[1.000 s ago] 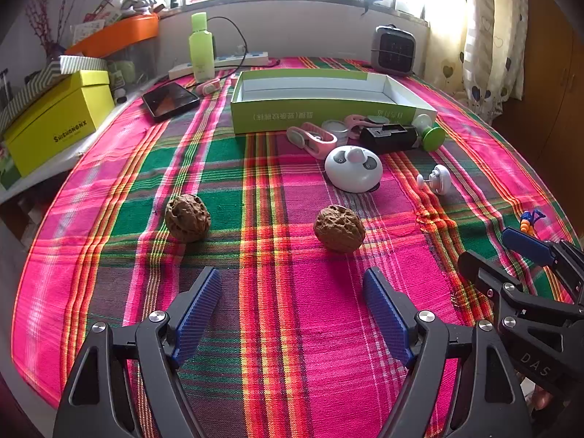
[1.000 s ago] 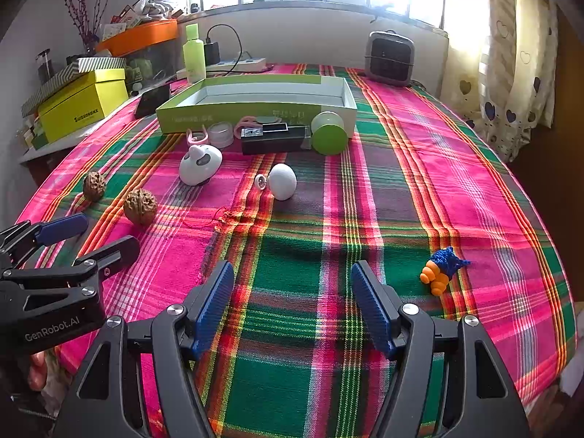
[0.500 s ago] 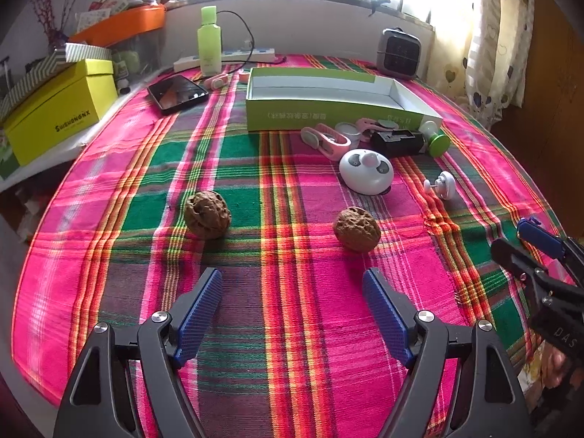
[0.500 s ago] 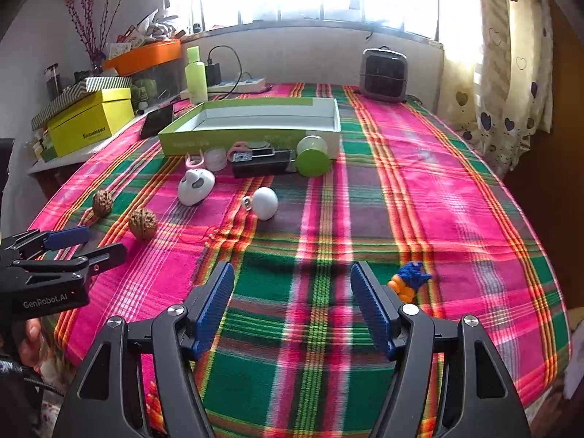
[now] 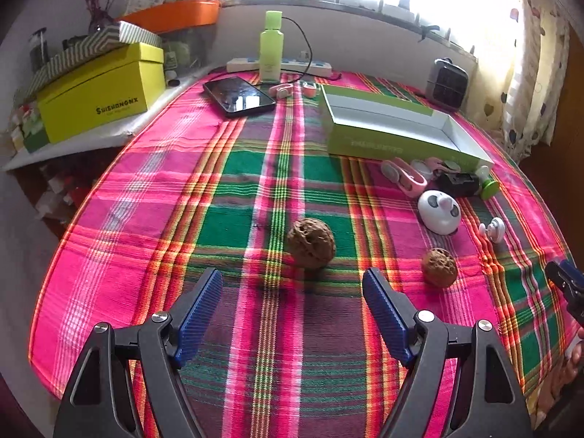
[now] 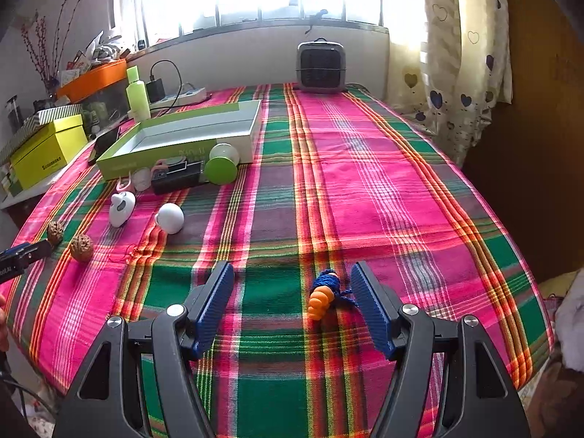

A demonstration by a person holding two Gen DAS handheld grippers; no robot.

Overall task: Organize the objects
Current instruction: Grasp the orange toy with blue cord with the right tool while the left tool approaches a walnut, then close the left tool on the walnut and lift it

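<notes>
Blue ribbed pads frame my left tongs (image 5: pixel 292 292), spread wide and empty over the plaid cloth (image 5: pixel 153 219). A walnut (image 5: pixel 311 243) sits just past them at twelve o'clock, a second walnut (image 5: pixel 439 267) at two, the green box (image 5: pixel 368 142) farther off at one.

My right tongs (image 6: pixel 292 288) are open too; the blue-and-orange toy (image 6: pixel 323 294) lies between the pads, nearer the right one, at one o'clock.

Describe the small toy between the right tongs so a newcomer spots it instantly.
Start at the plaid tablecloth and go to its near edge, far from the green tray. Between the open right tongs lies a small knitted toy: orange ribbed body, blue yarn top, the only one there.
</notes>
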